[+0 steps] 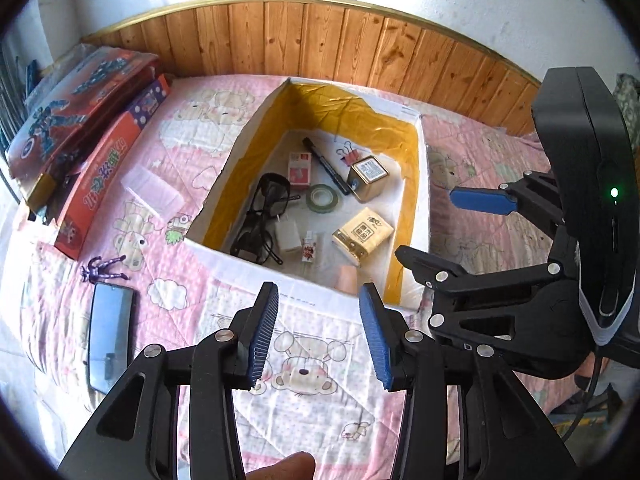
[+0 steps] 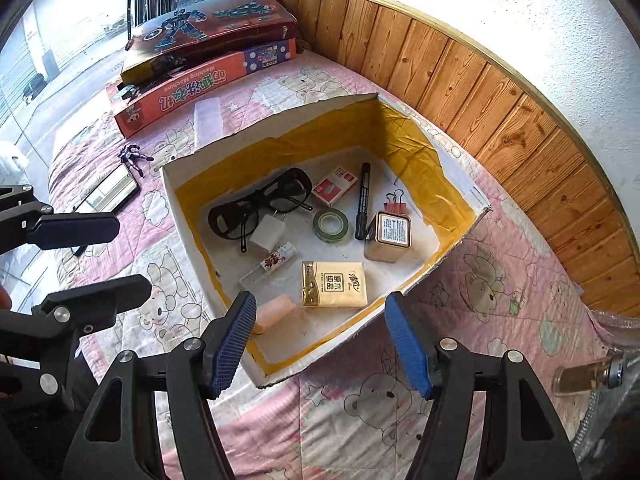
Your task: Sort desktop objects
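Cardboard box [image 2: 192, 216], open-topped, yellow tape lining its inner walls, sits on a pink bear-print quilt [image 2: 500, 280] near a wood-panelled wall [image 2: 500, 92]. Inside the box, on its white floor: black glasses [image 2: 256, 204] toward the left side; a white charger plug [image 2: 267, 233] touching the glasses' arm; a small red-and-white packet [image 2: 334, 185]; a black marker [image 2: 363, 201] lying lengthwise beside it; a green tape roll [image 2: 330, 225] between plug and marker; a gold tin [image 2: 389, 236] with a printed label, just right of the marker; pink binder clips [image 2: 395, 200] behind the tin; a yellow tissue pack [image 2: 334, 284] toward the near wall; a clear flowered lighter [image 2: 276, 260]; a pale pink eraser-like block [image 2: 274, 311] at the near corner. Outside the box, left of it on the quilt: a phone [image 1: 109, 336] face up, a purple figurine [image 1: 102, 270] just beyond it, a clear plastic case [image 1: 154, 190], and two stacked toy boxes [image 1: 80, 128] at the far edge. A small glass bottle [image 2: 588, 376] lies on the quilt at right. Left gripper [image 1: 319, 334] hovers over the quilt short of the box's near wall, jaws spread apart, nothing between them. Right gripper [image 2: 322, 344] hangs over the box's near corner, jaws likewise wide and empty.
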The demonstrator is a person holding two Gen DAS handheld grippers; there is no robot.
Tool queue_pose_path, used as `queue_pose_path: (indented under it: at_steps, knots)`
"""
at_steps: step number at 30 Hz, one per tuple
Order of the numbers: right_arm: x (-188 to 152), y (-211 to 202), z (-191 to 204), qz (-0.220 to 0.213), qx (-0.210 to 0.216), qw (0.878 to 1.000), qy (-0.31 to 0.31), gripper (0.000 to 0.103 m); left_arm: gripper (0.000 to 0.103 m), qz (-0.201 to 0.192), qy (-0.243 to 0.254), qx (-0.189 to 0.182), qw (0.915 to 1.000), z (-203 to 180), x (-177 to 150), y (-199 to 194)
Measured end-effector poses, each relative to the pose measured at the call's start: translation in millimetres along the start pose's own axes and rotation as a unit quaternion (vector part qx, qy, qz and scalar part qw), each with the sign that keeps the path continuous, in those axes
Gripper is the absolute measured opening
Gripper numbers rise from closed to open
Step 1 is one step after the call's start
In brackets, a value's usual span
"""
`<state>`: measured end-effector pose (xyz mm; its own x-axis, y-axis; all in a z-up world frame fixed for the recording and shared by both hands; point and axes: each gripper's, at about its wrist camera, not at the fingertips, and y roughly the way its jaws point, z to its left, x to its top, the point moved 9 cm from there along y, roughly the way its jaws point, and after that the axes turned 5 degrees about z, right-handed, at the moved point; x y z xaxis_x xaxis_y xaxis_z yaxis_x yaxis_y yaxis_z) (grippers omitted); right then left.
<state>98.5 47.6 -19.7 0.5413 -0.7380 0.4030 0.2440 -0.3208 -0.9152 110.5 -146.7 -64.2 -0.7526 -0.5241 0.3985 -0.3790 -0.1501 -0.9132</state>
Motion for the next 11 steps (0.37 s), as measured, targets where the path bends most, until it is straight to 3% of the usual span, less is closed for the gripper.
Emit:
queue_pose_path:
  at_steps: [11]
  knots:
    - [-17,-11,16,-0.005,-0.011,1.000,-0.003,0.068,0.047,-0.039,0.016,0.021,0.9989,-3,-13,-26]
